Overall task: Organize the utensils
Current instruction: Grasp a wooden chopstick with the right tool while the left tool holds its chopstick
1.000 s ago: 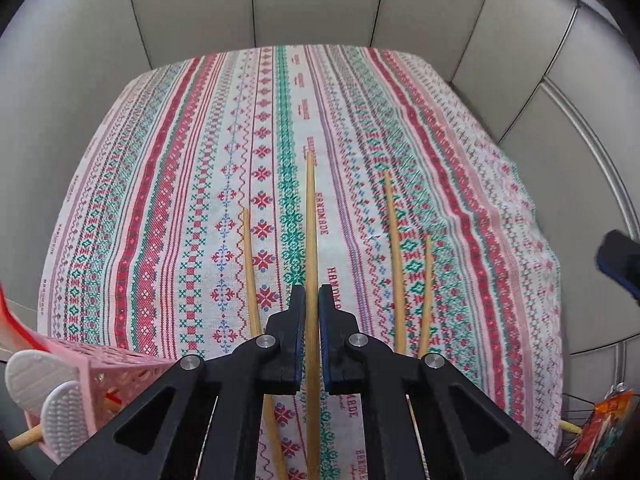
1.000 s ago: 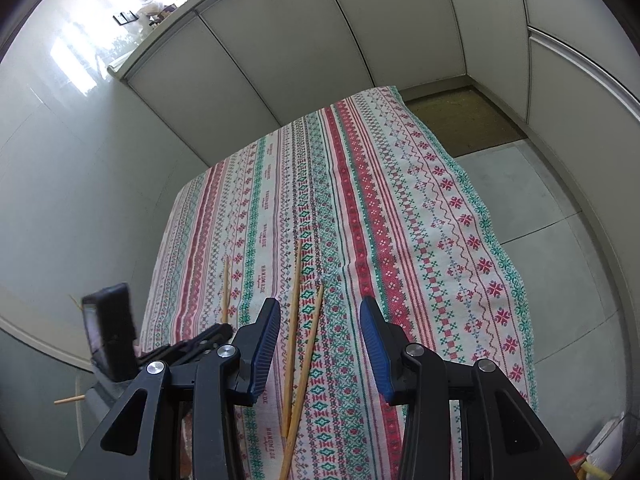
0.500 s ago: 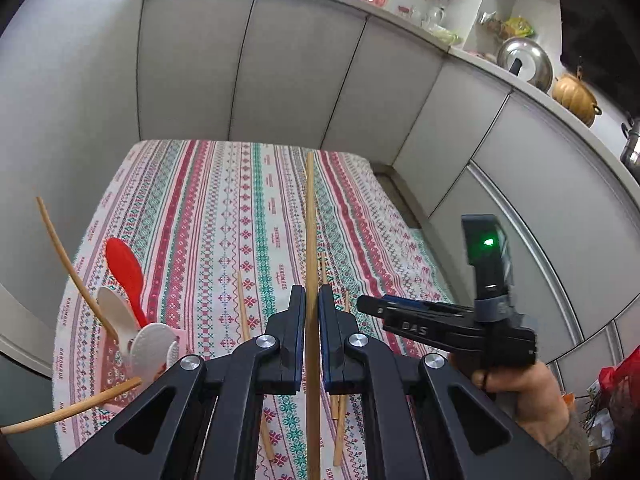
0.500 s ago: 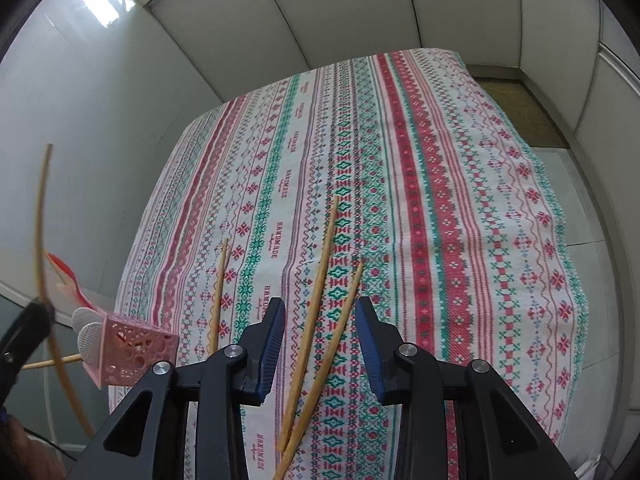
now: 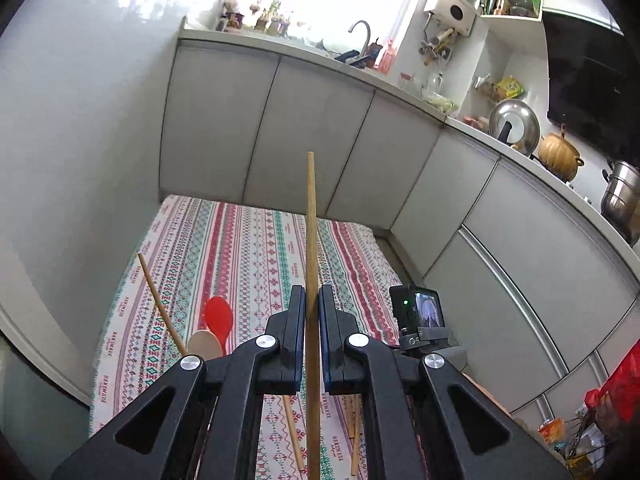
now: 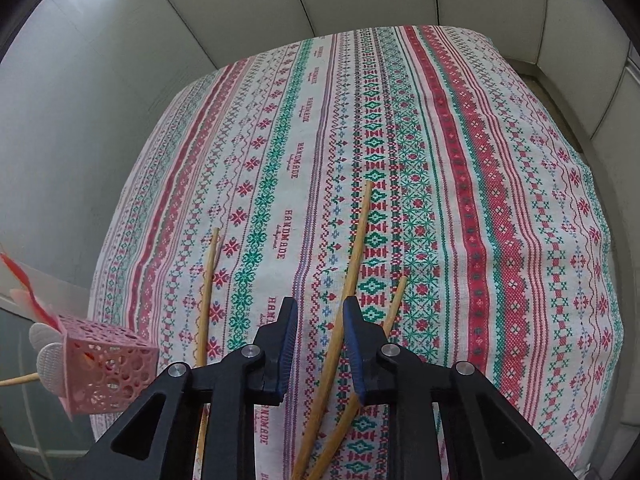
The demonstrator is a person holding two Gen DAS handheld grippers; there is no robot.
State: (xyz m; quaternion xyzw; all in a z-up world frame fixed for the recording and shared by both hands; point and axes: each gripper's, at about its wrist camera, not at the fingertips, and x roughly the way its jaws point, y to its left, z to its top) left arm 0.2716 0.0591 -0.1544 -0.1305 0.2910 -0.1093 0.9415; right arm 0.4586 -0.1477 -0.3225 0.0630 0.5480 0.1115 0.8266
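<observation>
Kitchen corner, grey cabinet doors (image 5: 320, 120) on two sides, sink tap (image 5: 360, 34) and pots on the counter behind. Low worktop (image 6: 500, 184) covered with a striped red-green embroidered cloth.

Left tongs (image 5: 308, 320): pressed together, pinching one wooden chopstick (image 5: 310, 216) between the pads. That chopstick is lifted clear of the cloth, its tip pointing up toward the cabinets, the lower end running out of the bottom of the left wrist view.

Right tongs (image 6: 316, 332): partly spread, jaws have just been closing. A long chopstick (image 6: 357, 248) lies on the cloth and passes between the jaws, close to the right pad; cannot tell if that pad touches it, the left pad is clear of it. A shorter chopstick (image 6: 394, 304) lies just beside it on the right, passing behind the right jaw. The two cross or meet near the bottom edge. A third chopstick (image 6: 208, 280) lies well apart to the left, roughly parallel to the stripes.

Pink perforated holder (image 6: 108, 372) at the left edge of the right wrist view, near the worktop corner, tilted. White spoon ends (image 6: 48, 354) and a red piece (image 6: 24, 284) stick out of it, plus a thin stick.

In the left wrist view a red spoon (image 5: 219, 316), a pale spoon (image 5: 206, 344) and a thin stick (image 5: 160, 300) show above the left finger. Right tool's camera screen (image 5: 424, 310) is visible low right.
</observation>
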